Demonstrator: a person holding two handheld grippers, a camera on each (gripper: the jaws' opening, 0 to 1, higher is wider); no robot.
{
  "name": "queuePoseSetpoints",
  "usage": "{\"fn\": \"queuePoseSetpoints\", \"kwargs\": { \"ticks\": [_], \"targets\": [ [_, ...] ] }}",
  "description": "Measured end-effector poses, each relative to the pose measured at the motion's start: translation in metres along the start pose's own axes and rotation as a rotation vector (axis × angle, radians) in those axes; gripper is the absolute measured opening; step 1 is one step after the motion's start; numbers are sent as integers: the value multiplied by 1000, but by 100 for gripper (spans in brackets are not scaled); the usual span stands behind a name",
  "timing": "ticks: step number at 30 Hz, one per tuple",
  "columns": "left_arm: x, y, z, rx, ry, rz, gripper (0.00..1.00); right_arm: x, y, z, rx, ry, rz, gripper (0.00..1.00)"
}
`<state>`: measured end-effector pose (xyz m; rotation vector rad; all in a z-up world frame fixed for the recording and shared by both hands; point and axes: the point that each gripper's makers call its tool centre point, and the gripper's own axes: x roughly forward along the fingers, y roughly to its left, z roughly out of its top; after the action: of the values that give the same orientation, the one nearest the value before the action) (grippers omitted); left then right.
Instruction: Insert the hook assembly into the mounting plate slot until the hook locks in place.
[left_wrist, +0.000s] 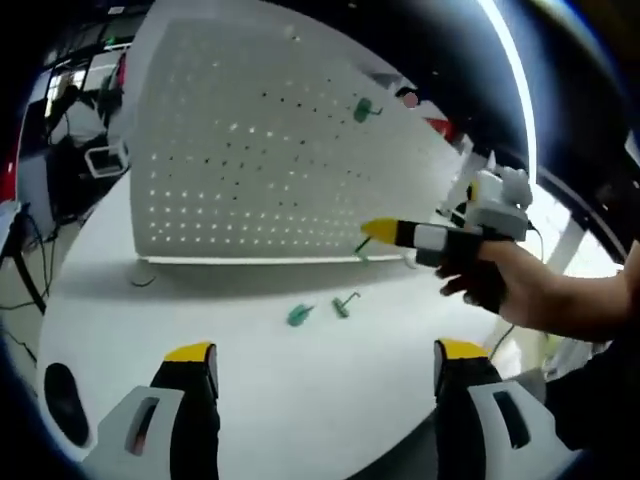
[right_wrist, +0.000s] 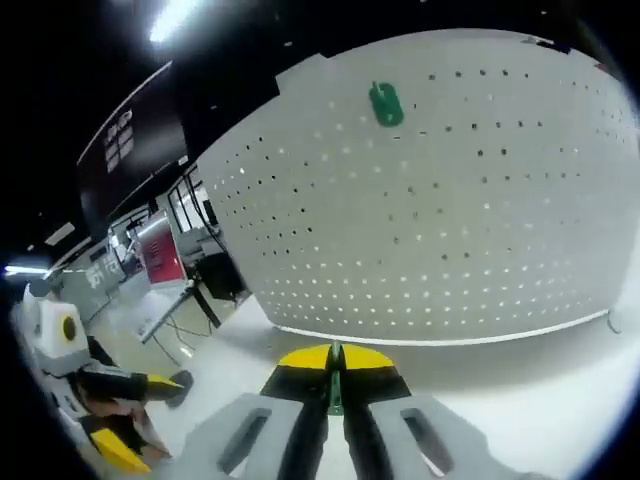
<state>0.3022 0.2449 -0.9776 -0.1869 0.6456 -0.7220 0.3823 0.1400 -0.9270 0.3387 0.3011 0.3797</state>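
White table (left_wrist: 300, 400), dark ceiling w/ strip light (left_wrist: 510, 70), office desks (right_wrist: 150, 270) behind

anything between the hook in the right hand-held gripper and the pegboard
Nothing visible. The right hand-held gripper holds a green hook, with only bare table ahead of the white pegboard.

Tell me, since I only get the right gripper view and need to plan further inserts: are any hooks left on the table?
Observer: Yes, a hook and a second hook lie side by side on the table, in front of the pegboard.
Operator: Is the left gripper holding anything?
Observer: No, the left gripper is open, with nothing between its jaws.
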Motion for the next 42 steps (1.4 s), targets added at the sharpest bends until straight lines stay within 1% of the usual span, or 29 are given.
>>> {"fn": "queuePoseSetpoints", "kwargs": {
  "ticks": [1, 2, 3, 5, 7, 8, 10, 12, 14, 17, 18, 20, 22, 23, 25, 26, 27, 30, 35, 37, 40, 42],
  "targets": [
    [1, -1, 2, -1, 1, 3, 86, -2, 3, 2, -13, -10, 9, 0],
    [2, 0, 3, -5, 1, 7, 85, -7, 13, 7, -56, -29, 29, 0],
    [3, -1, 6, -17, -4, 8, 85, -10, 19, 8, -73, -34, 37, 0],
    [4, -5, 12, -48, -24, -8, 85, -16, 30, 9, -28, -45, 61, 0],
    [6, -12, 20, -89, -54, -45, 82, -21, 36, 6, -28, -47, 69, 0],
    [7, -15, 24, -126, -73, -66, 80, -24, 40, 6, -29, -54, 79, 0],
    [9, -15, 31, -172, -107, -71, 77, -28, 43, 5, -22, -57, 86, 0],
    [10, -15, 33, -170, -112, -69, 76, -33, 49, 5, -4, -66, 101, 0],
    [10, -18, 35, -172, -113, -73, 73, -37, 56, 5, -25, -69, 113, 0],
    [8, -26, 38, -172, -114, -98, 65, -43, 66, 3, -33, -72, 130, 0],
    [8, -27, 38, -173, -117, -101, 64, -44, 69, 2, -32, -72, 135, 0],
    [7, -29, 40, -183, -126, -108, 61, -46, 77, 0, -40, -76, 149, 0],
    [7, -33, 41, -212, -138, -127, 55, -47, 84, -2, -35, -79, 171, 0],
    [6, -34, 41, -240, -141, -141, 50, -48, 87, -2, -30, -81, 179, 0],
    [5, -39, 41, -245, -143, -168, 41, -50, 93, 0, -44, -93, 189, 0],
    [5, -41, 41, -247, -143, -178, 36, -51, 95, 0, -50, -99, 192, 0],
    [5, -45, 42, -263, -147, -197, 34, -53, 96, 2, -60, -108, 186, 0],
    [4, -52, 43, -296, -151, -227, 28, -55, 99, 4, -66, -122, 185, 0],
    [1, -61, 46, -324, -162, -273, 16, -57, 104, 7, -90, -138, 194, 0],
    [0, -65, 48, -343, -166, -291, 14, -59, 106, 8, -96, -145, 192, 0],
    [-2, -66, 49, -380, -166, -306, 13, -62, 110, 12, -117, -157, 196, 0],
    [-3, -69, 51, -397, -169, -325, 10, -63, 113, 12, -136, -161, 202, 0]
  ]
}}
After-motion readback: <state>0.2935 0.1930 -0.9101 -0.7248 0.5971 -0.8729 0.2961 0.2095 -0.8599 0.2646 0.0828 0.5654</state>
